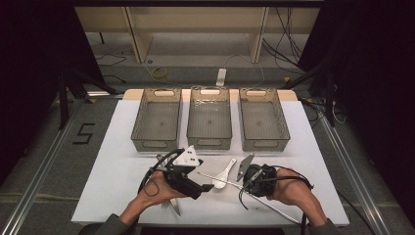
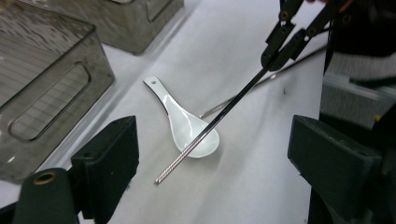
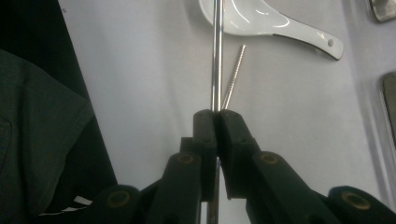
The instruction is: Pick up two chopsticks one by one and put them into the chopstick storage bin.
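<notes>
Two chopsticks are in play: the right gripper (image 3: pixel 215 116), jaws pinched tight, holds one (image 2: pixel 219 119) lifted over the white spoon (image 2: pixel 187 126); the other (image 3: pixel 233 74) lies at 1 o'clock of it. The left gripper (image 2: pixel 212 158) stands wide, holding nothing. Keep the stick level (it could swivel in so narrow a pinch) while carrying it toward the bins (image 1: pixel 209 120) at 12 o'clock.

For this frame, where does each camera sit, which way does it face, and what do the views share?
High view: above the person's side, facing forward and down on the table; both forearms show.
Left gripper view: on the left gripper, facing the white spoon; its open jaws show.
Right gripper view: on the right gripper, facing along its chopstick; shut jaws show.
Shared: spoon and chopstick.
</notes>
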### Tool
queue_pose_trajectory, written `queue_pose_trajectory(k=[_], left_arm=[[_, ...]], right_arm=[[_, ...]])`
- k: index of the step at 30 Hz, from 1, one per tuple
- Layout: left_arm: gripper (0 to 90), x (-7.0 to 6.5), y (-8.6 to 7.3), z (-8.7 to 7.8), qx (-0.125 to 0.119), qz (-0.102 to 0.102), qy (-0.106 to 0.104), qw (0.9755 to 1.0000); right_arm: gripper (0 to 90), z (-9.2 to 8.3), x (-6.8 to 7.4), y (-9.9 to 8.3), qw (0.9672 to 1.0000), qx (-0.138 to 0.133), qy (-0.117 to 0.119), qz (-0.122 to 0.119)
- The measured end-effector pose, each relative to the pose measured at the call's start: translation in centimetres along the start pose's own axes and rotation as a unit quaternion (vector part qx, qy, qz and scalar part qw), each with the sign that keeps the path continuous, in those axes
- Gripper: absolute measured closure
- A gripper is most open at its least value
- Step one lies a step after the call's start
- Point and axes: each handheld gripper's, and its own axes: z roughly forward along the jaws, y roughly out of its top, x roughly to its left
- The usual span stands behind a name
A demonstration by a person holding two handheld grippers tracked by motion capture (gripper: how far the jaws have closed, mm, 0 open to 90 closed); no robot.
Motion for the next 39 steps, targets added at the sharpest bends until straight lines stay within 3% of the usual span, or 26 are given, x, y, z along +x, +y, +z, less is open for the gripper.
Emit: queue_pose_trajectory(k=[3, 10, 13, 22, 30, 39], left_arm=[[18.8, -0.3, 0.4, 0.7, 0.017, 0.014, -0.017, 0.9996], [26.3, -1.0, 0.4, 2.2, 0.067, 0.042, -0.023, 0.9966], [30.4, -1.3, 0.3, 2.8, 0.085, 0.057, -0.016, 0.9946], [47.6, -1.6, 0.2, 3.3, 0.098, 0.073, -0.025, 0.9922], [61.4, -1.9, 0.1, 3.6, 0.114, 0.092, -0.034, 0.9887], [72.9, -1.9, 0.0, 3.7, 0.118, 0.102, -0.040, 0.9869]], right_arm=[[86.1, 0.1, 0.1, 0.3, 0.9999, 0.001, 0.003, -0.012], [86.1, 0.1, 0.7, 0.8, 0.9996, 0.005, 0.005, -0.028], [86.1, 0.0, 0.9, 1.0, 0.9994, 0.007, 0.009, -0.032], [86.1, 0.1, 1.3, 1.0, 0.9992, 0.013, 0.012, -0.037], [86.1, 0.2, 1.5, 1.1, 0.9988, 0.018, 0.012, -0.044], [86.1, 0.2, 1.8, 1.1, 0.9980, 0.016, 0.015, -0.059]])
